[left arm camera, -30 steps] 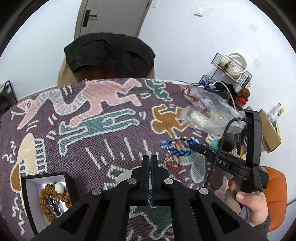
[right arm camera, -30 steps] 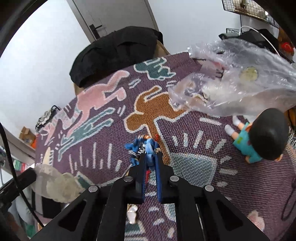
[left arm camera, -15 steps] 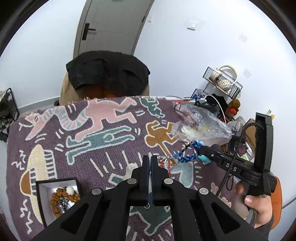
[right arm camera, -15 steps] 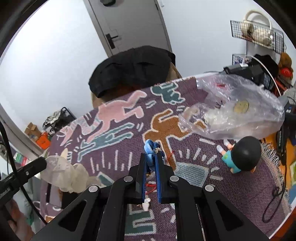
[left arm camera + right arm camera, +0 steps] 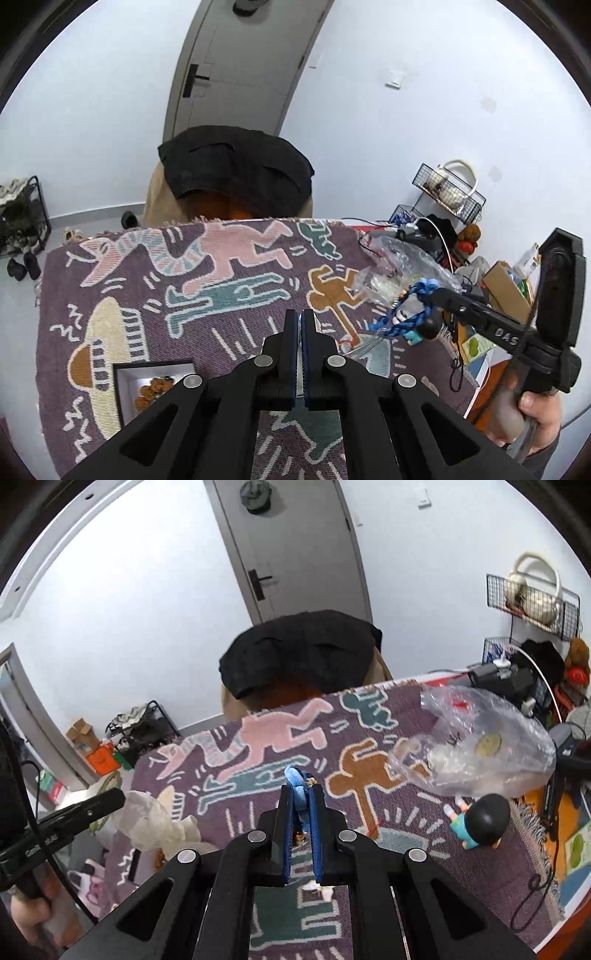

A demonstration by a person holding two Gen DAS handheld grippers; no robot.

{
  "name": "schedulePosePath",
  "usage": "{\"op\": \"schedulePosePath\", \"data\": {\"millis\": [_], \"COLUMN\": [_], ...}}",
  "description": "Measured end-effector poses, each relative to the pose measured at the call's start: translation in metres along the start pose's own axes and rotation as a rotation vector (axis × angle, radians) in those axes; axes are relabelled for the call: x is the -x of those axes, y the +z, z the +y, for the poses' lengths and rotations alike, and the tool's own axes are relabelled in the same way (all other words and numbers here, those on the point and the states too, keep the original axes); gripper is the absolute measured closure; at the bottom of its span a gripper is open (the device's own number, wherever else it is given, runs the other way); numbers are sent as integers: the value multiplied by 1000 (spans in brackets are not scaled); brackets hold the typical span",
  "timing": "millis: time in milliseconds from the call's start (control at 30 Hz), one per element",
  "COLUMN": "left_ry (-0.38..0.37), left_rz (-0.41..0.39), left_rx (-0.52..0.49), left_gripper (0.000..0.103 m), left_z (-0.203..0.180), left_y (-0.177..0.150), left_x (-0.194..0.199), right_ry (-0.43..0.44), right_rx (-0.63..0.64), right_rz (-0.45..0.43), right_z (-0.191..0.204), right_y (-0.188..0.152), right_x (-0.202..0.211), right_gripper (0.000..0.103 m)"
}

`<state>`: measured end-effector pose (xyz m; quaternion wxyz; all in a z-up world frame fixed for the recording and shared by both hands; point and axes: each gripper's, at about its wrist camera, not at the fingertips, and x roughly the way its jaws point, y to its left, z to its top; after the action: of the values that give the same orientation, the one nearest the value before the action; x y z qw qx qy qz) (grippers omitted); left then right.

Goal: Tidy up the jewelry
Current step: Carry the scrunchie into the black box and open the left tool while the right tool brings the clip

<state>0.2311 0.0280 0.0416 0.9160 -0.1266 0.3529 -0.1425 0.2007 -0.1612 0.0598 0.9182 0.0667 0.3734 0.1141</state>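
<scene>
A blue braided bracelet (image 5: 294, 777) with small beads hangs in the air above the patterned cloth (image 5: 406, 867), and my right gripper (image 5: 300, 794) is shut on it. In the left wrist view the same bracelet (image 5: 402, 317) dangles from the right gripper (image 5: 431, 295). My left gripper (image 5: 299, 316) is shut; the right wrist view shows it (image 5: 119, 799) pinching a small crumpled clear bag (image 5: 155, 823). A black box with a white lining (image 5: 119, 391) lies on the cloth at the lower left, with a brown bead bracelet (image 5: 153, 387) inside, partly hidden by my left gripper.
A large clear plastic bag (image 5: 480, 746) and a small dark-haired figurine (image 5: 480, 821) lie on the cloth's right side. A thin red string (image 5: 375, 826) rests near the orange figure. A chair draped in black fabric (image 5: 299, 650) stands behind the table. Wire racks (image 5: 532, 602) hang at right.
Both grippers have risen and pulled back from the cloth. The blue bracelet has been lifted off the cloth and now hangs from the right gripper. The small bag went up with the left.
</scene>
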Motion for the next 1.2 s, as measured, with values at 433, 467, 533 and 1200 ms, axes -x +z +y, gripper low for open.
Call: {"op": "schedulePosePath", "data": {"millis": [433, 467, 533, 1200], "left_ry": [10, 10, 12, 25], "left_rz": [-30, -32, -35, -39], "left_rx": [11, 11, 16, 66], "left_gripper": [102, 102, 102, 102], "left_z": [14, 15, 17, 48], "left_y": [3, 3, 4, -5], "left_x": [24, 25, 27, 44], "right_ry": [24, 25, 27, 29], "right_rx": [99, 104, 122, 247], "right_rz": [-79, -84, -98, -149], "right_z": [50, 53, 61, 121], "right_y": [24, 25, 29, 42], "right_x": [42, 45, 53, 86], "right_gripper": [94, 94, 94, 94]}}
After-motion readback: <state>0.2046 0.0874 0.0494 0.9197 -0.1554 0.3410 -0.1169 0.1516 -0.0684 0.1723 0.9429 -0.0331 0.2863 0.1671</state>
